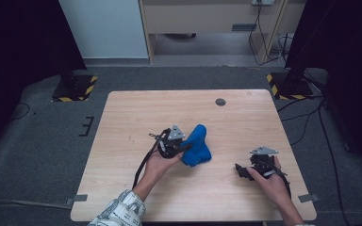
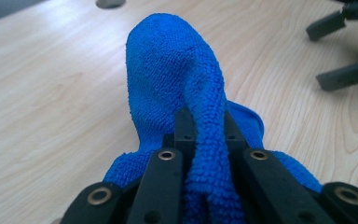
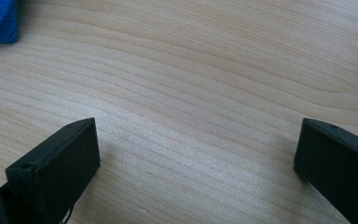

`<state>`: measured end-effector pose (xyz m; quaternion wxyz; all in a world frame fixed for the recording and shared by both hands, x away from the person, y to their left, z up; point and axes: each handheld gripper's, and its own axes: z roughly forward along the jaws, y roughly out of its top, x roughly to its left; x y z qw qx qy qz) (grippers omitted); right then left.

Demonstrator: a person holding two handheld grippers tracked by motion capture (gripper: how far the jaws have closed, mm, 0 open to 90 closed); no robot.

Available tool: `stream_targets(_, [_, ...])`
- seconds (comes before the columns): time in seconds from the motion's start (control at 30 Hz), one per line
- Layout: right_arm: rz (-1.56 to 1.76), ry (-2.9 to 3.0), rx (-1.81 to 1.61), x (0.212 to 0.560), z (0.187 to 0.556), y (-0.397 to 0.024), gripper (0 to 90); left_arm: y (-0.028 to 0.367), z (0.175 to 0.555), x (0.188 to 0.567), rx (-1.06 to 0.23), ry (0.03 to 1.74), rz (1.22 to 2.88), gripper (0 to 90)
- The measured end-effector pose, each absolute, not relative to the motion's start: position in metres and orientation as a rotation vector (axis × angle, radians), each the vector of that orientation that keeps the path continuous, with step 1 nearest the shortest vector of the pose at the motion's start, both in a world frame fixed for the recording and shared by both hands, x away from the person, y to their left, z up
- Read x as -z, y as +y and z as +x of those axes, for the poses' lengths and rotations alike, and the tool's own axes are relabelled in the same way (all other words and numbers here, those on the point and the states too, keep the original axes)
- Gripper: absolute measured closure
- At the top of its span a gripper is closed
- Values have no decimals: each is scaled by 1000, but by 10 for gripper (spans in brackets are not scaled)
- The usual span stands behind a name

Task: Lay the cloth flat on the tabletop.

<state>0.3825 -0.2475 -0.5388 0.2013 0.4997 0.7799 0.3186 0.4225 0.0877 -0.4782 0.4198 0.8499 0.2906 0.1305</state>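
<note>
Your left gripper [image 2: 205, 135] pinches a fold of the blue cloth [image 2: 177, 70]; your right gripper [image 3: 196, 154], wide open and empty beside the cloth, should take another edge next.

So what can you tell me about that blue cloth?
The cloth is bright blue with a looped, fluffy pile like microfibre. It sits bunched near the middle of the wooden table, one part pulled up into a rounded hump while the rest lies crumpled on the wood. A rolled fold of it is pinched between the jaws of the left gripper, which is shut on it. Nothing else touches it.
</note>
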Motion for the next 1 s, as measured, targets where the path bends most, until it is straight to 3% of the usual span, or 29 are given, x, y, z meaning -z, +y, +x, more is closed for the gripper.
stream_targets(0.33, [1390,2193,-884,538,386,-247,9,73,415,509,-326,699,2201,807])
stream_targets(0.37, [1381,2204,-887,536,386,-247,71,71,414,511,-343,692,2204,798])
stream_targets(0.4, [1381,2204,-887,536,386,-247,71,71,414,511,-343,692,2204,785])
stream_targets(0.53, [1331,2198,-936,526,388,-243,155,72,410,508,-370,675,2195,692])
stream_targets(0.6, [1301,2191,-960,521,387,-241,186,73,409,507,-386,678,2188,548])
stream_targets(1.0, [1189,2246,-1005,501,388,-213,415,96,394,476,-413,693,2026,249])
